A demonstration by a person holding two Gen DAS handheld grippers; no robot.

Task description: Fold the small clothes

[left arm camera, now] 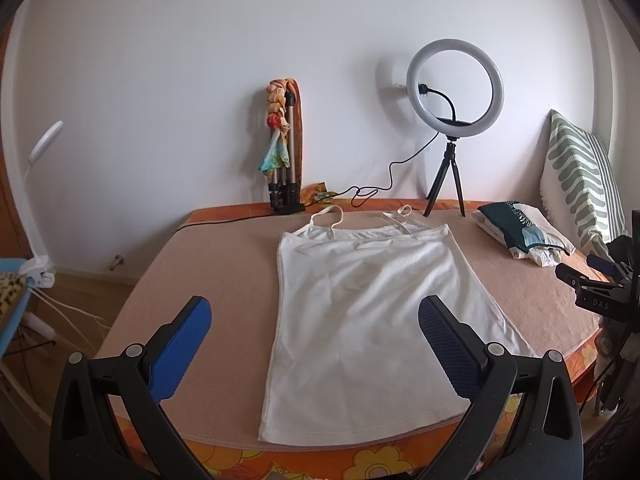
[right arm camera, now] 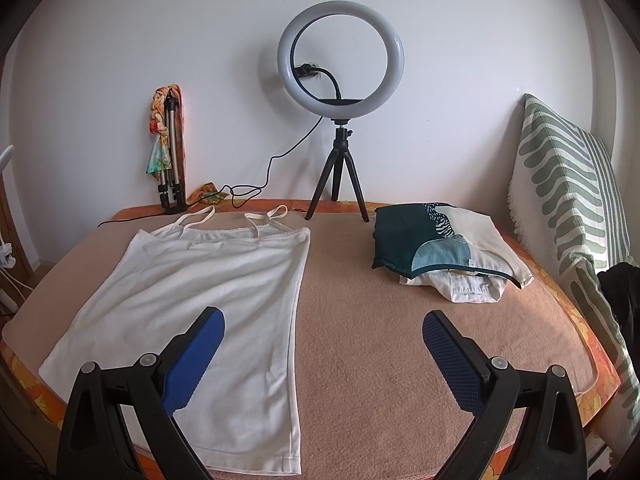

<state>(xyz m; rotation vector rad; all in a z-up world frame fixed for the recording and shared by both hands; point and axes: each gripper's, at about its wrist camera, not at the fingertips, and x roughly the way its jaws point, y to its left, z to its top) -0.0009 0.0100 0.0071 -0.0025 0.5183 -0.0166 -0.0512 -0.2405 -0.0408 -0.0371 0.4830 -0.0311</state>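
- Blue-padded left gripper [left arm camera: 314,322], jaws spread wide, holding nothing, poised over near edge of bed.
- Right gripper [right arm camera: 323,336] likewise wide open and empty.
- White camisole [left arm camera: 360,312] spread flat on tan blanket [right arm camera: 380,340], straps toward wall, hem at near edge.
- Folded clothes pile [right arm camera: 444,248] to its right, well apart.
- Ring light [right arm camera: 340,54] on tripod behind; striped cushion [right arm camera: 568,184] far right.
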